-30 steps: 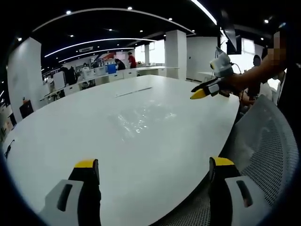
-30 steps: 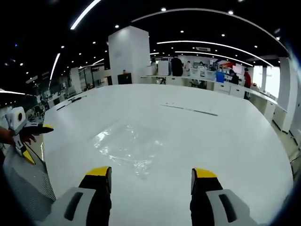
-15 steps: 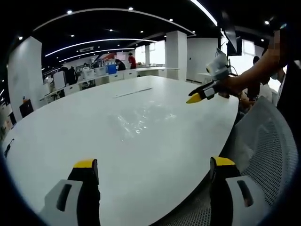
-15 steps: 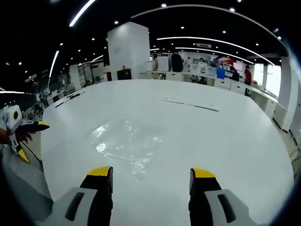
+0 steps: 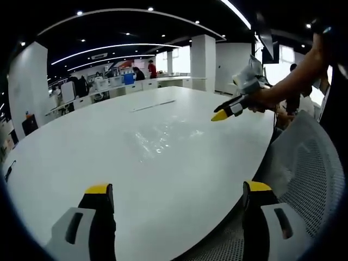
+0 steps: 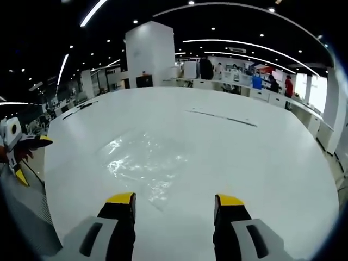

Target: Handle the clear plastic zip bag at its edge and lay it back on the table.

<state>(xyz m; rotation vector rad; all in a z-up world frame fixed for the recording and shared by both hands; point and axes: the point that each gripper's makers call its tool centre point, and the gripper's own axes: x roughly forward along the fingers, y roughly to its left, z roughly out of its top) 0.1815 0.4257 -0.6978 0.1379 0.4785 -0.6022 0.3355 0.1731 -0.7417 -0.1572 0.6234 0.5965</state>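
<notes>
Lying flat: zip bag point(image 6: 145, 163) rests on the white table point(image 6: 272, 163), crinkled and glinting, untouched by either gripper.
Bag position: in the right gripper view its near edge sits just ahead of the jaws; in the left gripper view the bag point(image 5: 163, 138) is mid-table, well apart from that gripper's own jaws.
Right gripper point(image 6: 175, 202): jaws spread wide, nothing between them, aimed at the bag's near edge.
Left gripper point(image 5: 176, 190): jaws wide apart, empty, held back over the table's near rim.
Step (judged): approach, before the edge pinch.
Next move (judged): lower the right gripper so one jaw slides under the near edge; thin film on a slick top may skate away.
Surface: large rounded white tabletop, glossy; a thin strip point(image 6: 220, 117) lies farther off.
Room: open office, ceiling light strips, white pillar point(image 6: 149, 57), a mesh chair point(image 5: 307, 168) beside the table.
</notes>
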